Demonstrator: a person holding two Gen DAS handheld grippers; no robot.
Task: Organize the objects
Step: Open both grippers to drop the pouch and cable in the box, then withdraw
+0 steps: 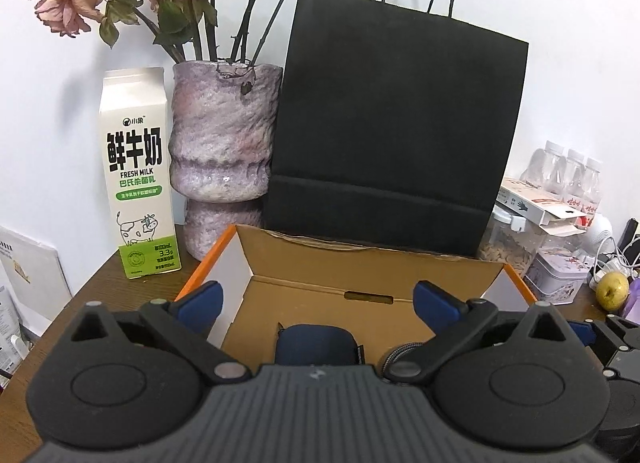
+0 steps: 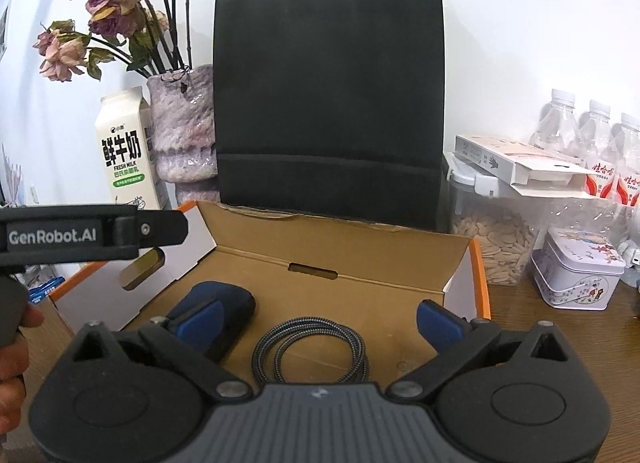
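Seen from the right wrist: right gripper (image 2: pixel 319 319) released, blue pads spread wide over an open cardboard box (image 2: pixel 478 283) on a wooden bench (image 2: pixel 580 343), nothing grasped. Inside the box, a dark blue case (image 2: pixel 236 303) at 9 o'clock and a coiled braided cable (image 2: pixel 312 347) near centre, apart from each other and from the pads. Behind the box at 12 o'clock, a black paper bag (image 2: pixel 328 103) upright; at 10 o'clock, a milk carton (image 2: pixel 124 151) beside a purple vase (image 2: pixel 184 127) of dried roses. At 3 o'clock, a clear container of seeds (image 2: pixel 496 247), a white tin (image 2: pixel 576 279) and water bottles (image 2: pixel 592 131).

Seen from the left wrist: left gripper (image 1: pixel 318 299) likewise released above the same box, empty, the blue case between and below its pads, untouched. At 3 o'clock, a yellow-green fruit (image 1: pixel 611 290) on the bench.
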